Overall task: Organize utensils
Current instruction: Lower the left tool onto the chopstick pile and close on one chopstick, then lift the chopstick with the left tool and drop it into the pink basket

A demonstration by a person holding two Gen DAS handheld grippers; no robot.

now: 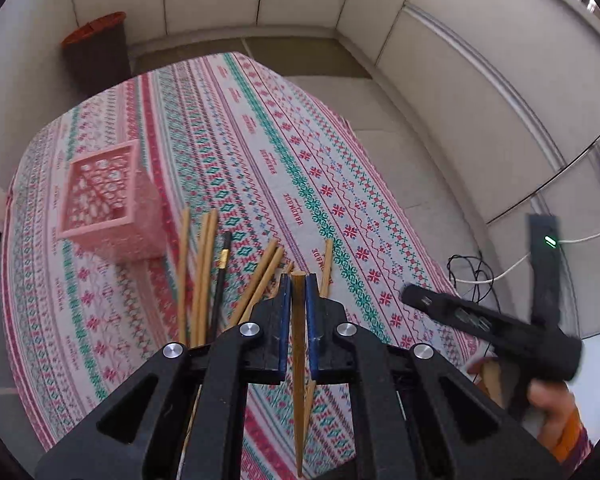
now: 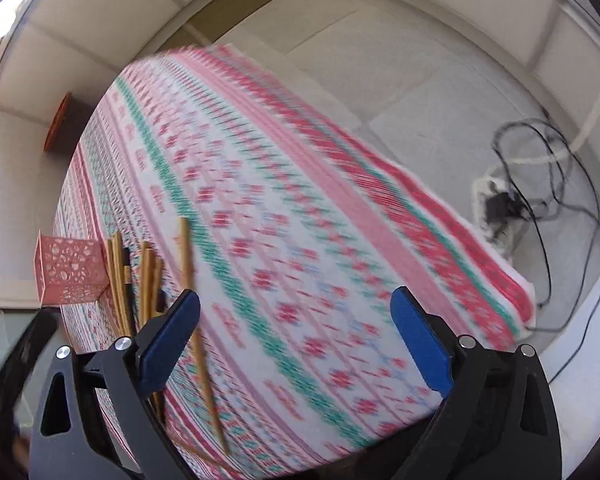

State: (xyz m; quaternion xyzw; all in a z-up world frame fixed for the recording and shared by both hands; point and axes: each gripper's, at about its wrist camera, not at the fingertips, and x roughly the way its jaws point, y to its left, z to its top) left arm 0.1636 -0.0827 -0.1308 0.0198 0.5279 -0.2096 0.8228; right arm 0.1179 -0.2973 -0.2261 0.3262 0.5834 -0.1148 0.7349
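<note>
Chopstick (image 1: 299, 340) is clenched in left tongs (image 1: 298, 280); right tongs (image 2: 296, 336) are spread, nothing grasped; pink basket (image 1: 108, 204) is seen beside loose chopsticks (image 1: 204, 276).

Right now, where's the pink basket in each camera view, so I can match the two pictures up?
Left wrist view: the pink basket sits left of centre on the patterned tablecloth, just left of the loose chopsticks.
Right wrist view: the pink basket is at the far left edge, again just left of the chopsticks.
Shared landmark: the orange-rimmed dark bin beyond the table.
</note>
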